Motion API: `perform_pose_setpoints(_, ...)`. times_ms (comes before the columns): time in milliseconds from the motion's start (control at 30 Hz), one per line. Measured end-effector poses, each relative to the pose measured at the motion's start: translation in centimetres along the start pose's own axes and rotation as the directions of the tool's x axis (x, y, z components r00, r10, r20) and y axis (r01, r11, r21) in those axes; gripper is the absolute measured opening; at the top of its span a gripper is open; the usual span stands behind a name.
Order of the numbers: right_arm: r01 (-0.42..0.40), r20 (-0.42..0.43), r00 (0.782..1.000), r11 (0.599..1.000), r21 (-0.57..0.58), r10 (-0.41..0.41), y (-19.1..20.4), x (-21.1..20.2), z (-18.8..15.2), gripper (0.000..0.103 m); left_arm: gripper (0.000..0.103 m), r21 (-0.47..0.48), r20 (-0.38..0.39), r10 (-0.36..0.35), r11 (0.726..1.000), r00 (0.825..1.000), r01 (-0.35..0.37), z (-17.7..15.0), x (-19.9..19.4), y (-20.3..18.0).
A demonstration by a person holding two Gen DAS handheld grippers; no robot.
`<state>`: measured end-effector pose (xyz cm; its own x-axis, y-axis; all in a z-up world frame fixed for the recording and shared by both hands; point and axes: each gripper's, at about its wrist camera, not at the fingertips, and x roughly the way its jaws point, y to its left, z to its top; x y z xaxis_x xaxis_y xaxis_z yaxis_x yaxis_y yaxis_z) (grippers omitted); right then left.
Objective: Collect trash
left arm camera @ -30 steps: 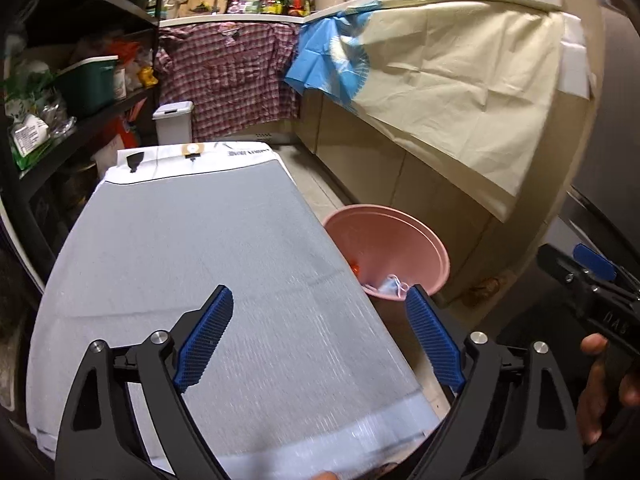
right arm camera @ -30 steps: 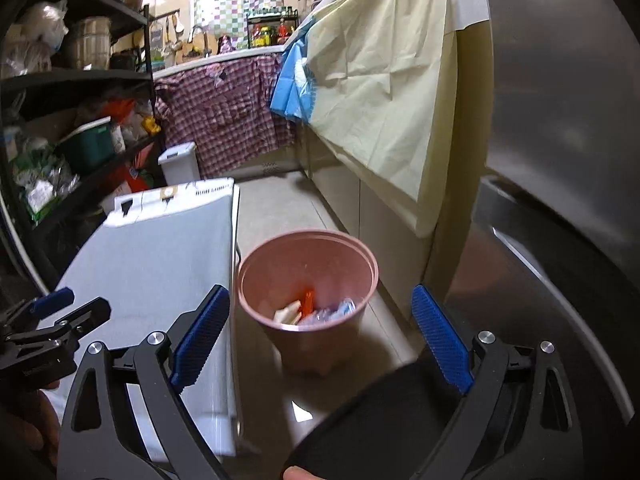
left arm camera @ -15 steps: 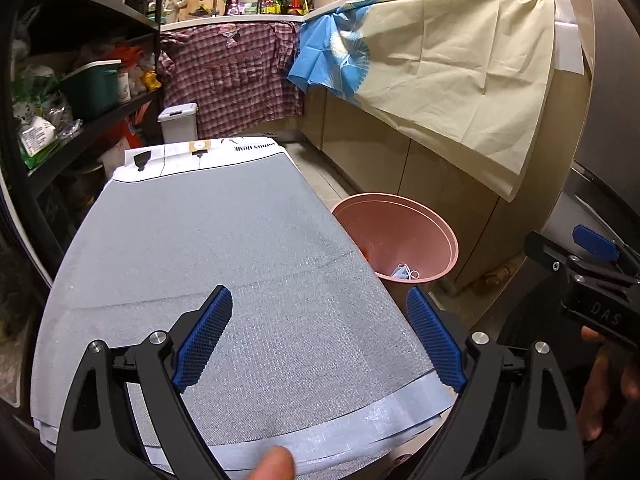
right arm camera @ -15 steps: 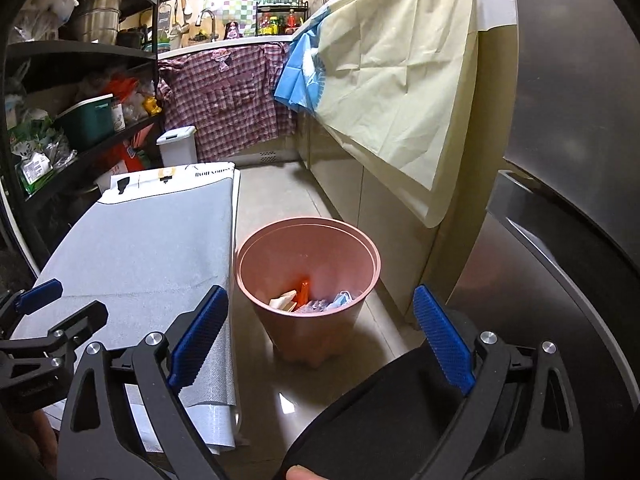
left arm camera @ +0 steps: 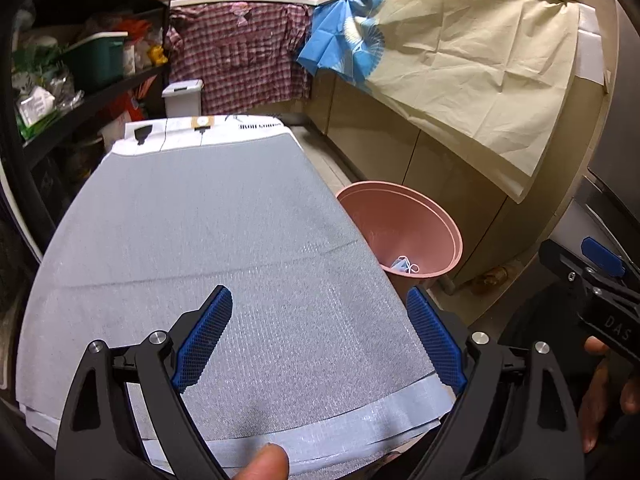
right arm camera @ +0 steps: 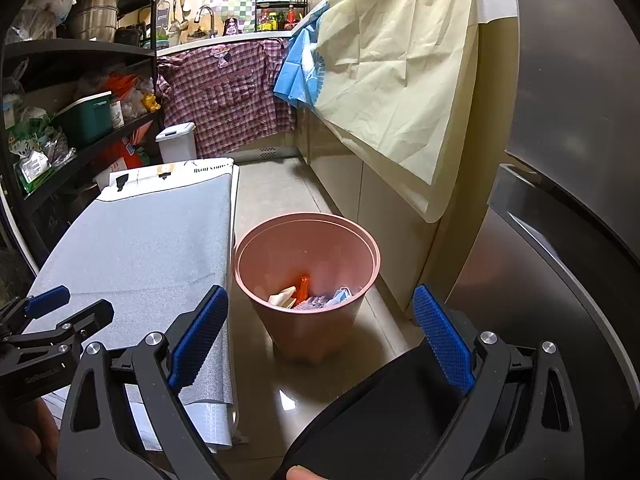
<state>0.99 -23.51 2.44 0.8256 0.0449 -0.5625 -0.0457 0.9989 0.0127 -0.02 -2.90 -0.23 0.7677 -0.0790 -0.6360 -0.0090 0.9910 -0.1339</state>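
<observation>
Claws, left [left arm camera: 320,336] and right [right arm camera: 320,336], wide apart, empty.

In the left wrist view the grey-covered table [left arm camera: 224,240] hides the near side of the pink bin [left arm camera: 424,220], so only a blue mask [left arm camera: 404,266] shows inside. The printed words on the table's far white end [right arm camera: 212,168] are too small to read. The right hand [left arm camera: 604,392] is cut off by the edge.
</observation>
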Motion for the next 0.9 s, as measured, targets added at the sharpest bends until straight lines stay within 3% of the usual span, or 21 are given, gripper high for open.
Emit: perform_pose_setpoints(900,0.0,0.011,1.0,1.0,-0.005,0.0,0.08,-0.03,-0.12,0.092,0.086,0.007,0.012,0.011,1.0,1.0,-0.011,0.0,-0.03,-0.29)
